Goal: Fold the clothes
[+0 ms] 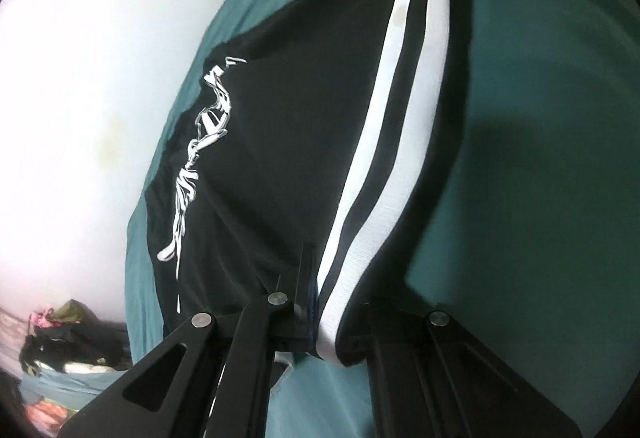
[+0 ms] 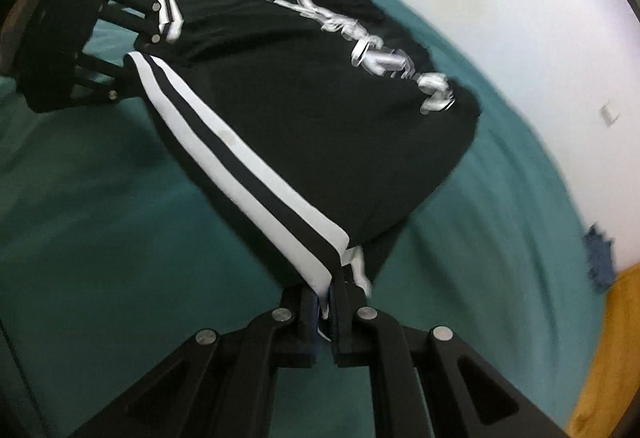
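A black garment [image 1: 288, 141] with white stripes [image 1: 416, 85] and a white printed logo [image 1: 200, 157] is stretched between both grippers above a teal sheet [image 1: 540, 157]. My left gripper [image 1: 320, 322] is shut on one end of the striped edge. In the right wrist view the same garment [image 2: 304, 117] runs from my right gripper [image 2: 326, 312], shut on the striped corner, to the left gripper [image 2: 156, 21] at the far end. The garment hangs folded along the striped edge.
The teal sheet [image 2: 100, 205] covers the bed. A white wall [image 1: 80, 77] is beyond it. A dark blue cloth [image 2: 600, 258] and an orange cloth [image 2: 612, 350] lie at the right. A pile of clothes [image 1: 60, 350] sits at the lower left.
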`<state>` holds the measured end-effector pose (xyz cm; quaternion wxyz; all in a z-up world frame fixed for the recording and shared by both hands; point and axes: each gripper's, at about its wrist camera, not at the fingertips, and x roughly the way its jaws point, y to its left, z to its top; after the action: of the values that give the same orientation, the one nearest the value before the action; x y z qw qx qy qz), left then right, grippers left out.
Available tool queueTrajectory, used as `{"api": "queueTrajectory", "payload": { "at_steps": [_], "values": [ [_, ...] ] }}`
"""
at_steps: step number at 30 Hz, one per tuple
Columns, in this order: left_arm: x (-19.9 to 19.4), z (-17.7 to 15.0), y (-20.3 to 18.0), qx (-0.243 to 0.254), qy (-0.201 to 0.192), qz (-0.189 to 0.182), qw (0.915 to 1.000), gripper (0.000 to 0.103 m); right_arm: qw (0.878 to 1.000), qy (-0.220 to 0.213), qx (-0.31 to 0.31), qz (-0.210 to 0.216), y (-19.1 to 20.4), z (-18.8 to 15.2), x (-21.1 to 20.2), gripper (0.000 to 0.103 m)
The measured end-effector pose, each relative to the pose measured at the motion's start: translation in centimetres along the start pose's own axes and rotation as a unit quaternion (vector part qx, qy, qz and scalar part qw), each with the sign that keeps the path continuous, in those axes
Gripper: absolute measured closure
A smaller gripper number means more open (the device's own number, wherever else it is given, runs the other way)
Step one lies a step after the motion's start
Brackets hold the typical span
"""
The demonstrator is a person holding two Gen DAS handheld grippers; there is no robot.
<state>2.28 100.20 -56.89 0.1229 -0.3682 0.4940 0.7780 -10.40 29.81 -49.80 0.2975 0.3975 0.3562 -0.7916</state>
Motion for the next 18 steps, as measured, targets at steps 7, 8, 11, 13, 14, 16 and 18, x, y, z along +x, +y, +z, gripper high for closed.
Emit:
{"api": "queueTrajectory", "payload": {
  "at_steps": [7, 8, 11, 13, 14, 16, 18],
  "values": [
    [-1.3, -3.8, 0.2, 0.017, 0.022, 0.030, 0.9992, 0.094, 0.989, 0.061, 0.086, 0.099, -1.6, 1.7, 2.1, 0.099],
    [-1.5, -4.2, 0.1, 0.021, 0.026, 0.038, 0.9987, 0.088, 0.986, 0.071, 0.098, 0.114, -2.3, 1.7, 2.4, 0.097],
    [-2.3, -5.6, -0.1, 0.026, 0.040, 0.057, 0.9972, 0.056, 0.990, 0.077, 0.075, 0.093, -4.3, 0.8, 0.6, 0.074],
    [-4.0, -6.5, 0.8, -0.003, 0.060, 0.037, 0.9975, 0.042, 0.994, 0.060, 0.054, 0.077, -5.8, 0.6, -1.1, 0.048],
    [-5.3, -6.9, 0.8, -0.013, 0.072, 0.028, 0.9969, 0.033, 0.996, 0.046, 0.037, 0.060, -6.8, 0.4, -2.2, 0.044],
    [-7.6, -7.7, 0.9, -0.029, 0.095, 0.014, 0.9949, 0.027, 1.000, 0.008, -0.009, 0.024, -8.7, 0.1, -4.1, 0.031],
    [-8.8, -8.4, 1.3, -0.029, 0.120, 0.020, 0.9922, 0.027, 0.997, -0.037, -0.067, -0.017, -10.4, -0.3, -5.7, 0.021]
  ]
}}
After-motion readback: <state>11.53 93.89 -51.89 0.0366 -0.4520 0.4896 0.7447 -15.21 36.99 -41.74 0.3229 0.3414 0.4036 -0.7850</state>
